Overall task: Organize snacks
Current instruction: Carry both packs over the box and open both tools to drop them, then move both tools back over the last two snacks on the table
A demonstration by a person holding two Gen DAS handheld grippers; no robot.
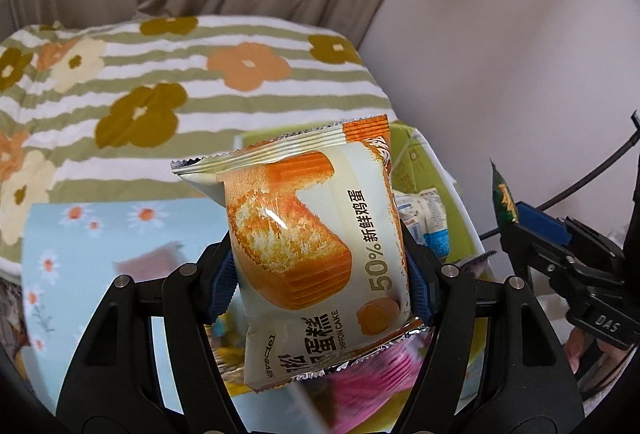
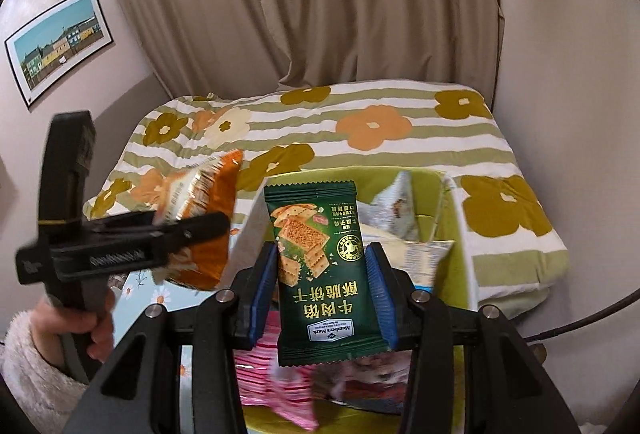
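Observation:
My left gripper (image 1: 320,286) is shut on a white and orange chiffon cake packet (image 1: 312,246), held upright between the blue pads (image 1: 222,286). In the right wrist view the same packet (image 2: 204,210) sticks out of the left gripper (image 2: 188,230) at the left, blurred. My right gripper (image 2: 322,290) is shut on a dark green biscuit packet (image 2: 316,266), standing on end. That green packet (image 1: 502,202) shows edge-on at the right of the left wrist view, in the right gripper (image 1: 516,226). Both are held in the air, just before a lime green bin (image 2: 456,194).
The bin (image 1: 416,154) holds white and blue packets (image 1: 430,218). Pink packets (image 2: 280,374) lie below the grippers. A light blue flowered cloth (image 1: 100,254) lies at the left, a striped flowered bedcover (image 2: 380,122) behind. A hand (image 2: 100,334) in a fleece sleeve holds the left gripper.

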